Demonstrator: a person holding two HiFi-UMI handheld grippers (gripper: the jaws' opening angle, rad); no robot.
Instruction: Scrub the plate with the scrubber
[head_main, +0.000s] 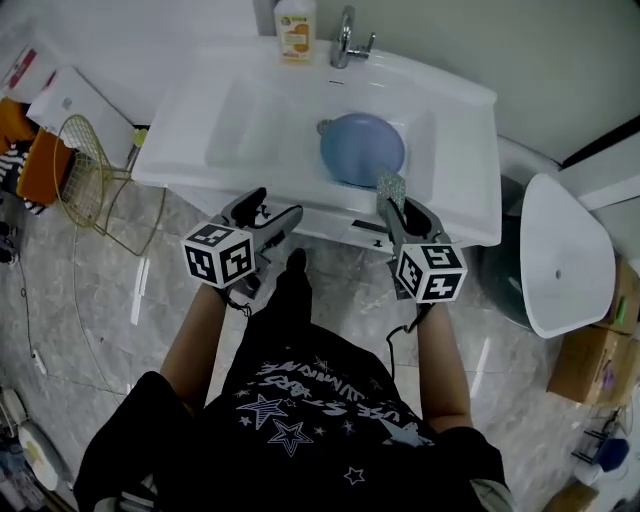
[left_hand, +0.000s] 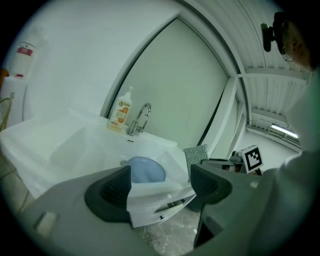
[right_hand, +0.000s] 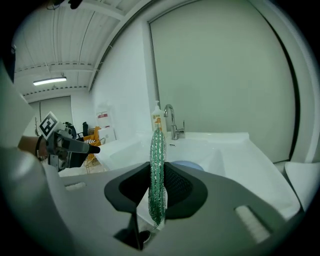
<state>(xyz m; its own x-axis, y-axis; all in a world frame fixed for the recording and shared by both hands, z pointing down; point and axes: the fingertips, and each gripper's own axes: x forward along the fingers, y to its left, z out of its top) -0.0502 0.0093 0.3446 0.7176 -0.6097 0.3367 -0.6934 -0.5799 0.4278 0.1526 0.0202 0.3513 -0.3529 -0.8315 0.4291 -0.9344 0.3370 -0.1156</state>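
Head view: white ceramic sink (head_main: 250, 110) fills the top of frame. A round pale-blue plate (head_main: 362, 148) lies in the sink's basin, at the right side, below the chrome tap (head_main: 346, 40). An orange-labelled soap bottle (head_main: 296, 28) stands on the sink's back ledge, left of the tap. Both claws hang in front of the sink's near edge, apart from the plate. The right claw (head_main: 393, 203) pinches a flat green-silver mesh scrubber (head_main: 391, 187), its free end pointing toward the sink.

Left gripper view: left claw (left_hand: 161, 187) has its jaws wide apart with nothing between them; only the sink front and the plate (left_hand: 146, 170) show through the gap, farther off.

Right gripper view: jaws are closed tight on the scrubber (right_hand: 158, 165), which stands edge-on. Its upper half is clear of the jaws and the plate (right_hand: 186, 165) shows beyond in the sink.

Handling, judged:
- Plate looks stiff, smooth and likely slick once wet.
- Whether it is breakable I cannot tell.
- It could skate in the basin under rubbing, so the empty claw should take its near rim to steady it.
- Scrubber looks light, soft and springy; the low grip leaves enough free pad to press flat.
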